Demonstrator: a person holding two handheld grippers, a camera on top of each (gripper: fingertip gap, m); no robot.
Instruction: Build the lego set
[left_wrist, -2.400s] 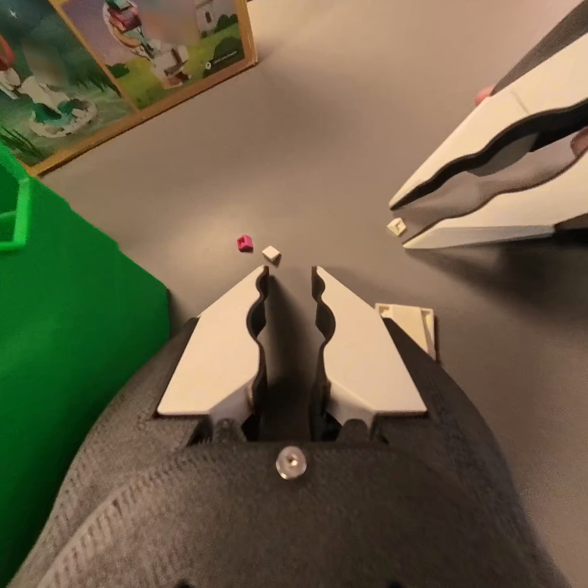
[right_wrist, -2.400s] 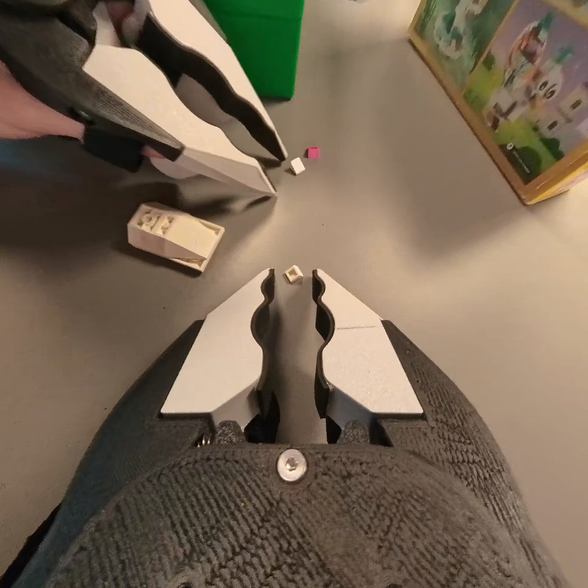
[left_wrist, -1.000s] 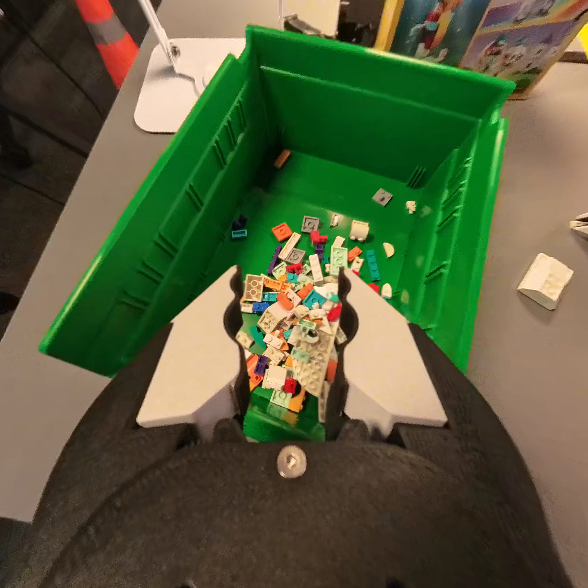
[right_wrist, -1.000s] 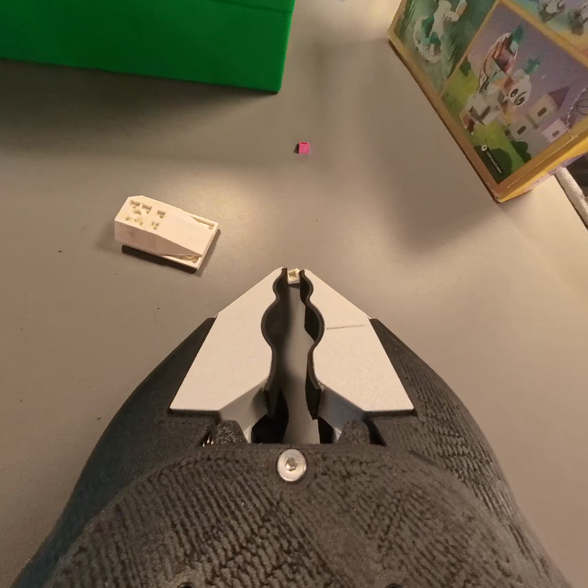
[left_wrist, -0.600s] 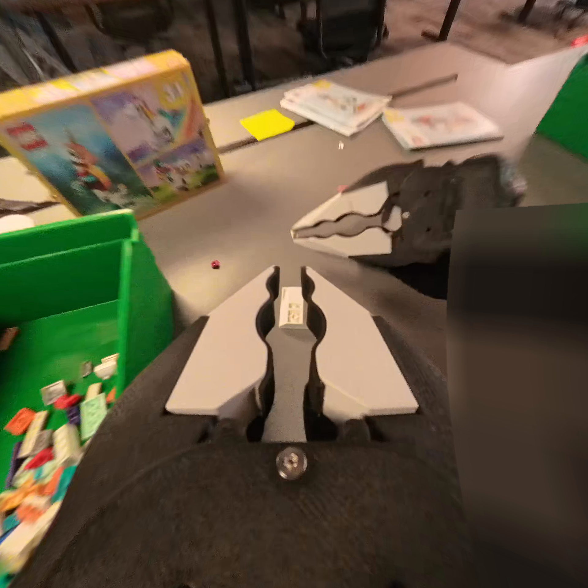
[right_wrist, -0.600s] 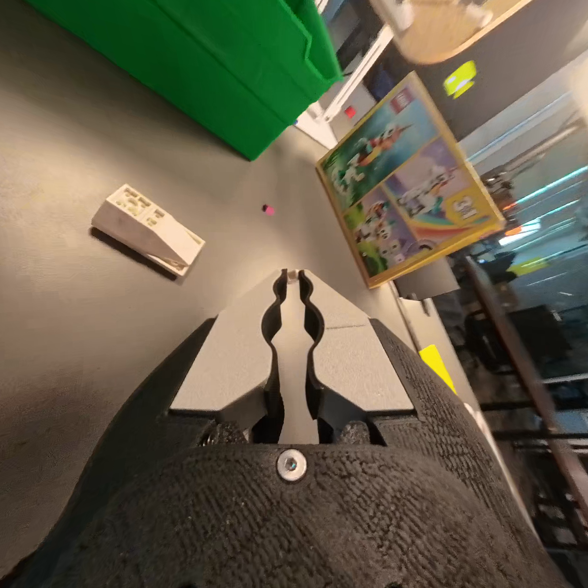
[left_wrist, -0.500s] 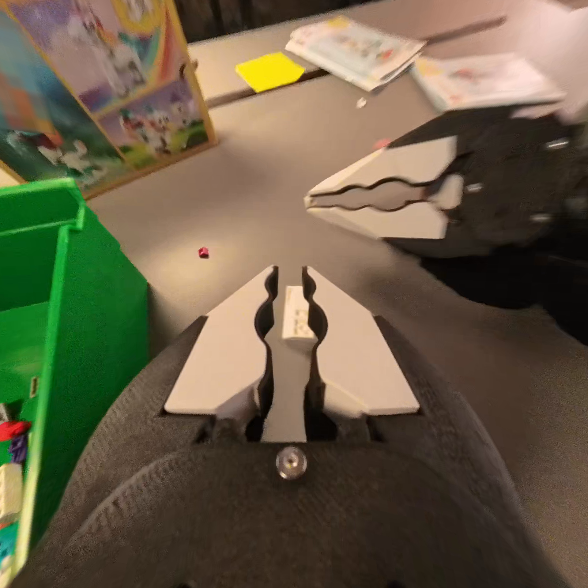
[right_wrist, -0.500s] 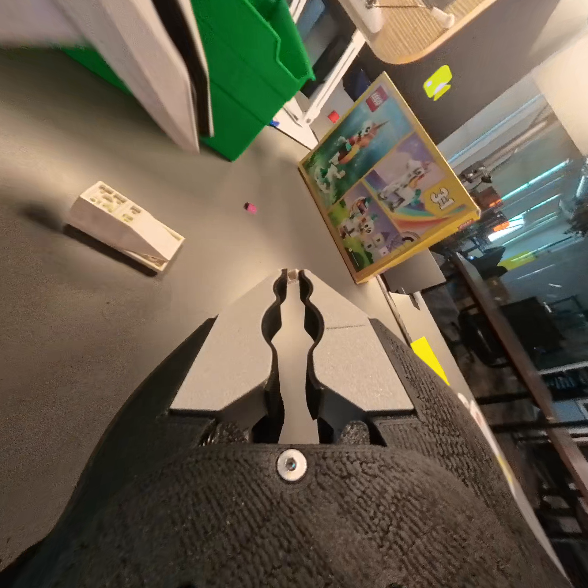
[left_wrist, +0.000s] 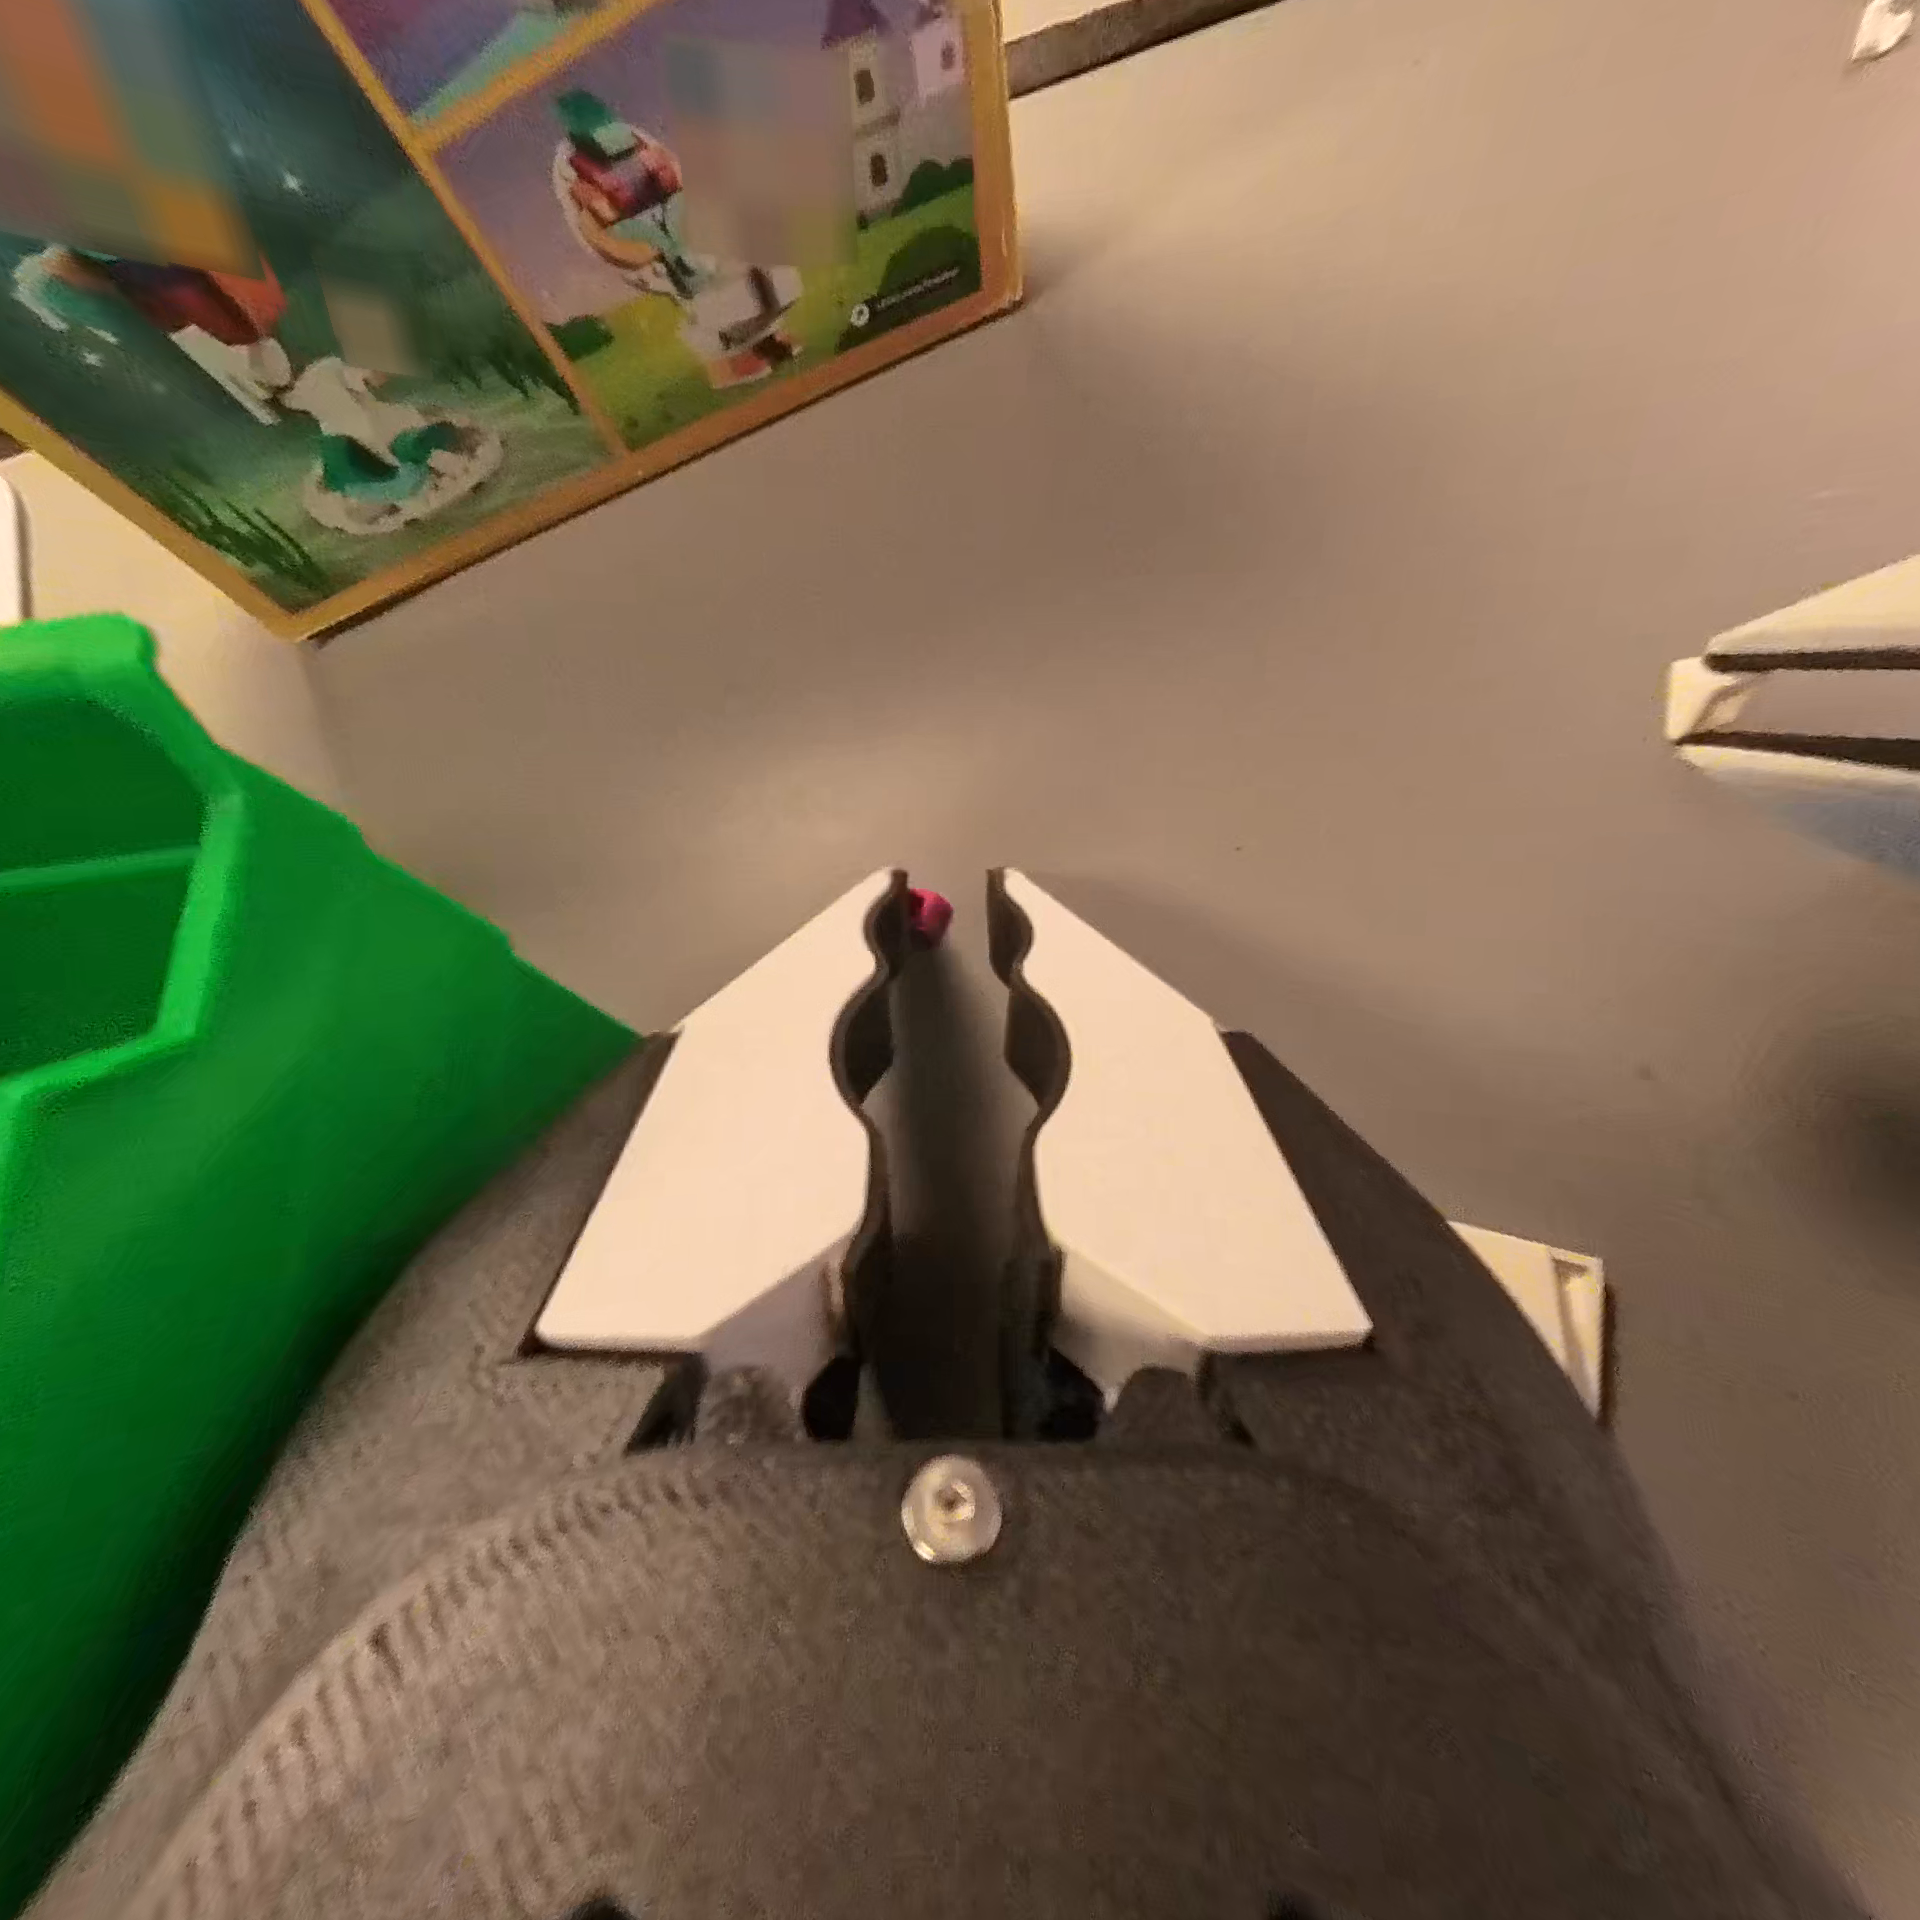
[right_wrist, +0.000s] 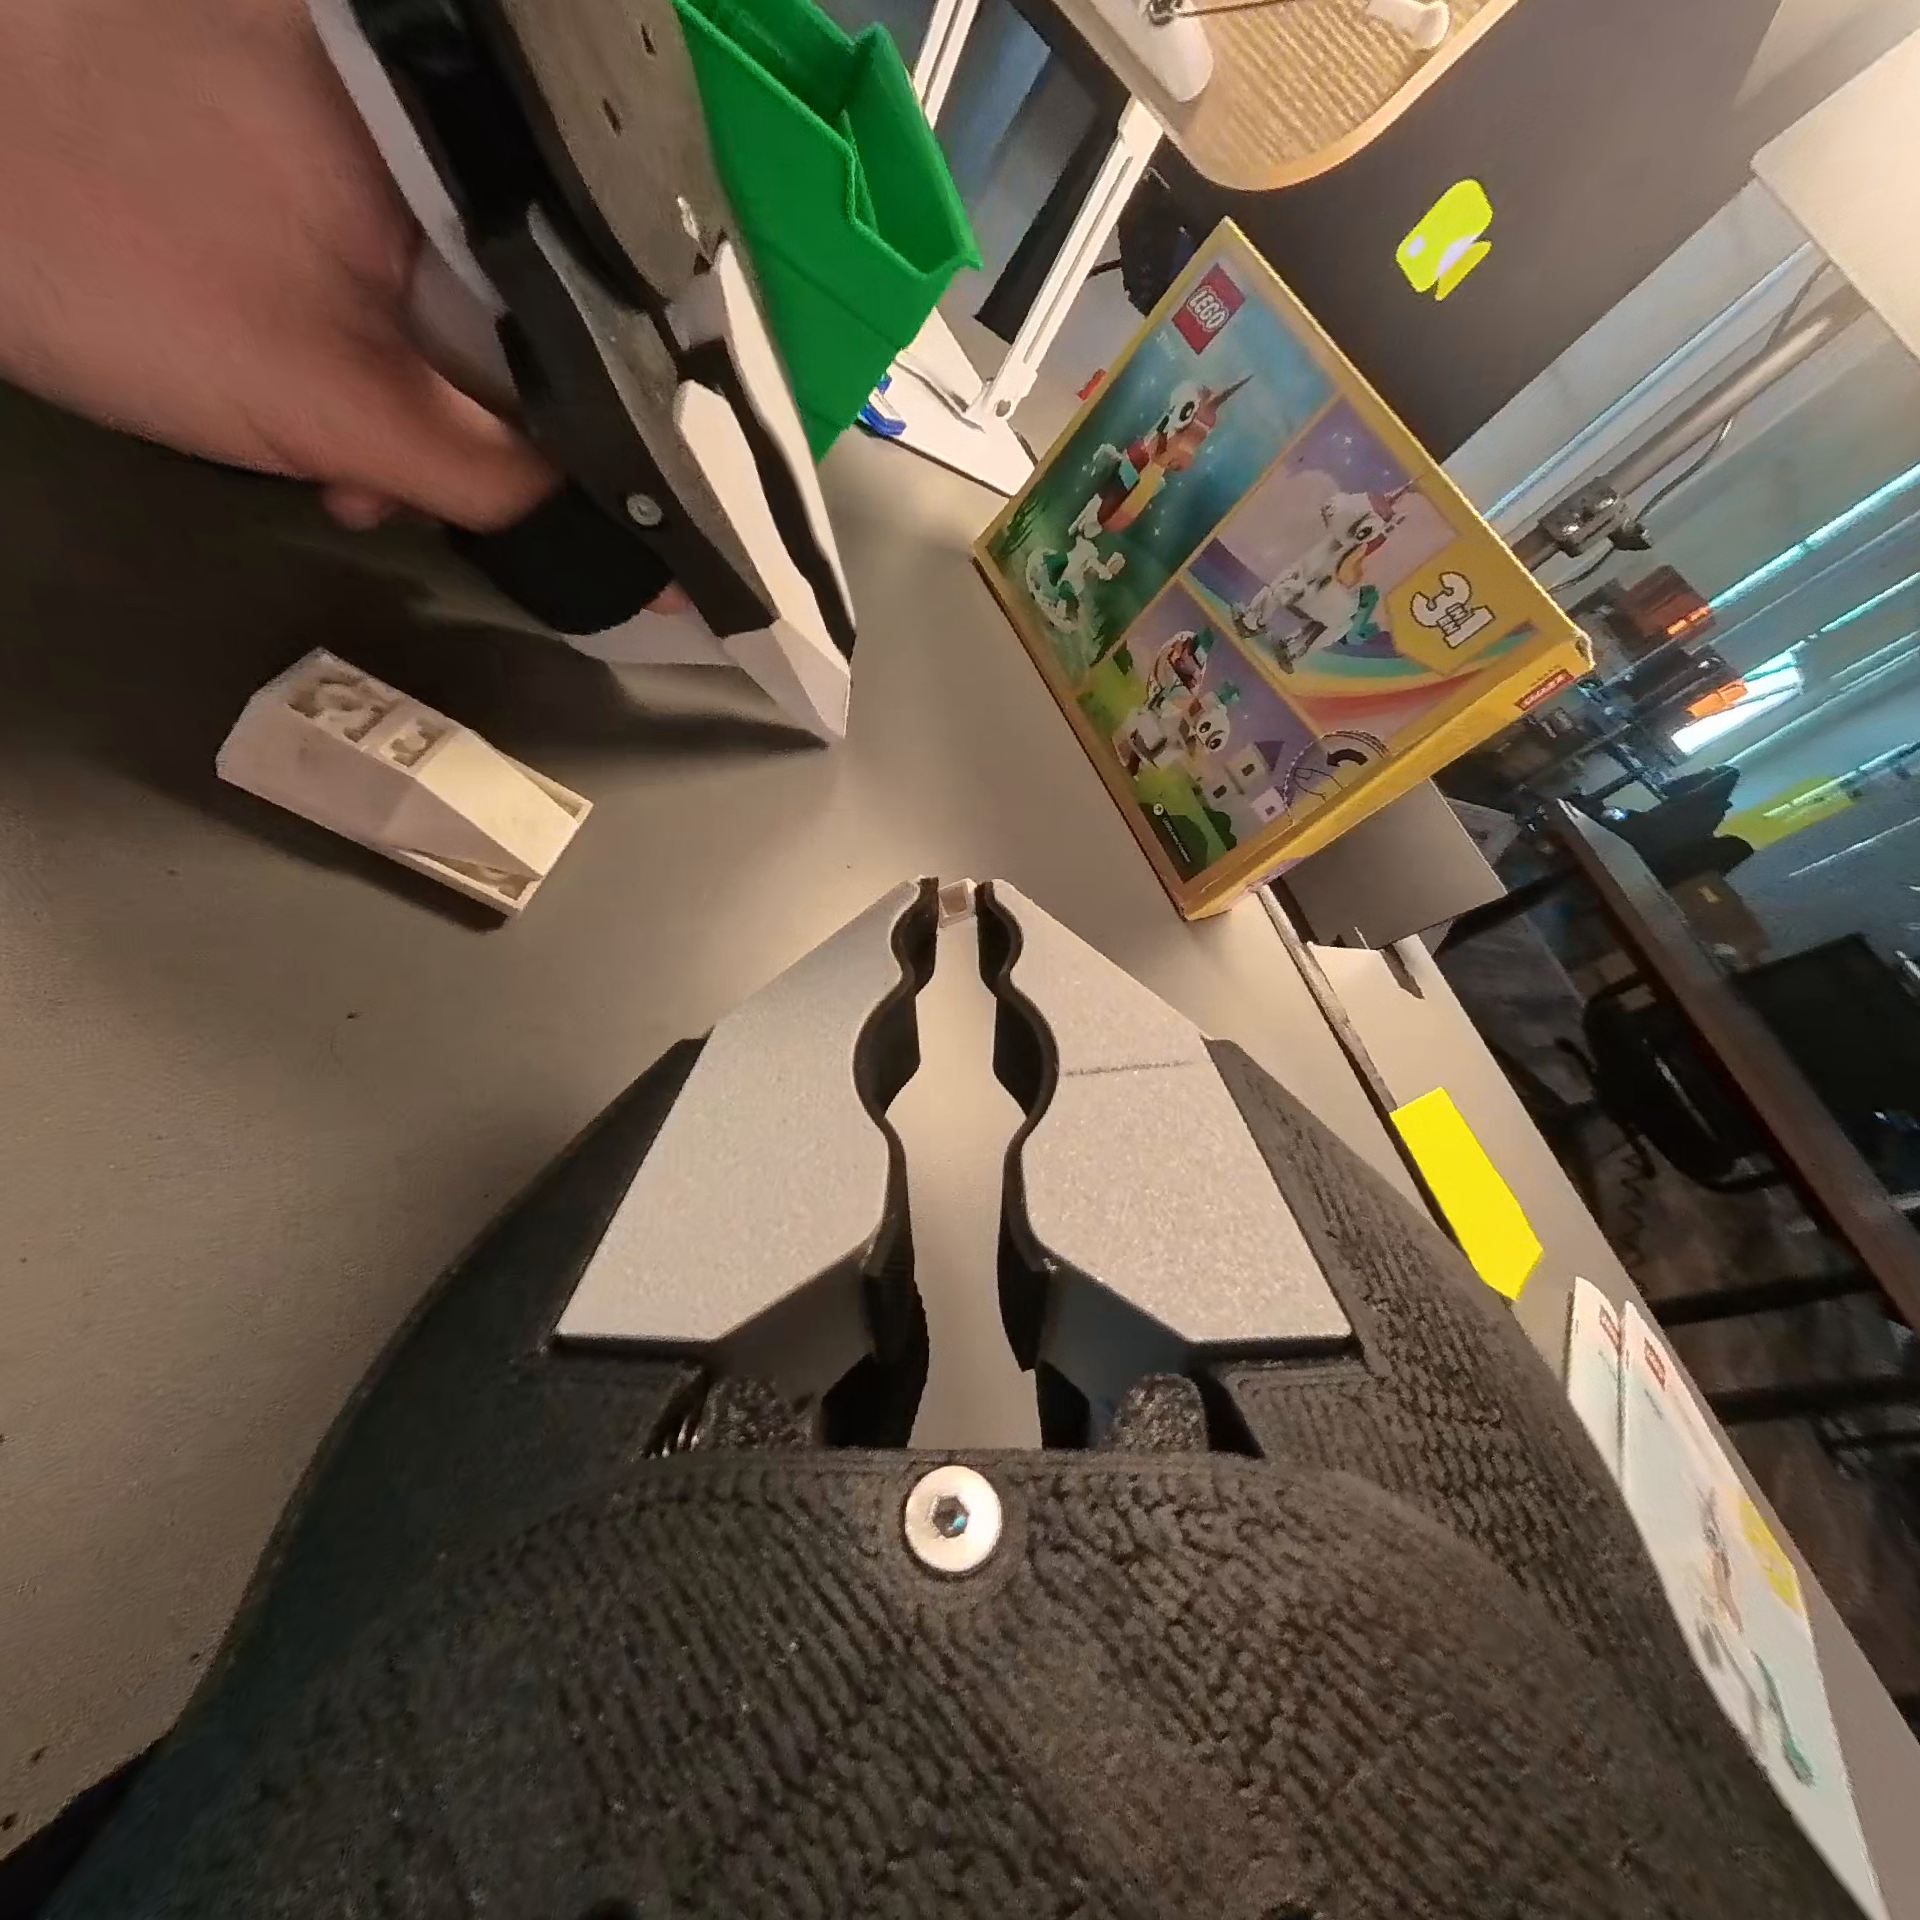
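Note:
My left gripper (left_wrist: 942, 883) is open and low over the grey table (left_wrist: 1247, 623). A tiny magenta piece (left_wrist: 928, 920) sits between its fingertips, close to the left one, not clamped. My right gripper (right_wrist: 954, 888) is shut on a tiny white piece (right_wrist: 954, 900) at its tips, held above the table. It also shows at the right edge of the left wrist view (left_wrist: 1704, 717). The right wrist view shows the left gripper (right_wrist: 821, 665) pointing down at the table, held by a hand (right_wrist: 208, 260). A white slope brick (right_wrist: 405, 790) lies just beside it, also seen in the left wrist view (left_wrist: 1538, 1309).
A green bin (left_wrist: 208, 1039) stands close on the left, also seen in the right wrist view (right_wrist: 831, 208). A colourful toy box (left_wrist: 520, 260) stands behind on the table (right_wrist: 1278, 561). A yellow note (right_wrist: 1465, 1195) and booklets (right_wrist: 1704, 1558) lie near the table's edge. The white slope brick (right_wrist: 405, 790) lies around 9 cm away from my right fingertips.
My left gripper has swung down from the bin, passed the white slope brick and now has the magenta piece between its tips. The right gripper closed on the tiny white piece, lifted and tilted.

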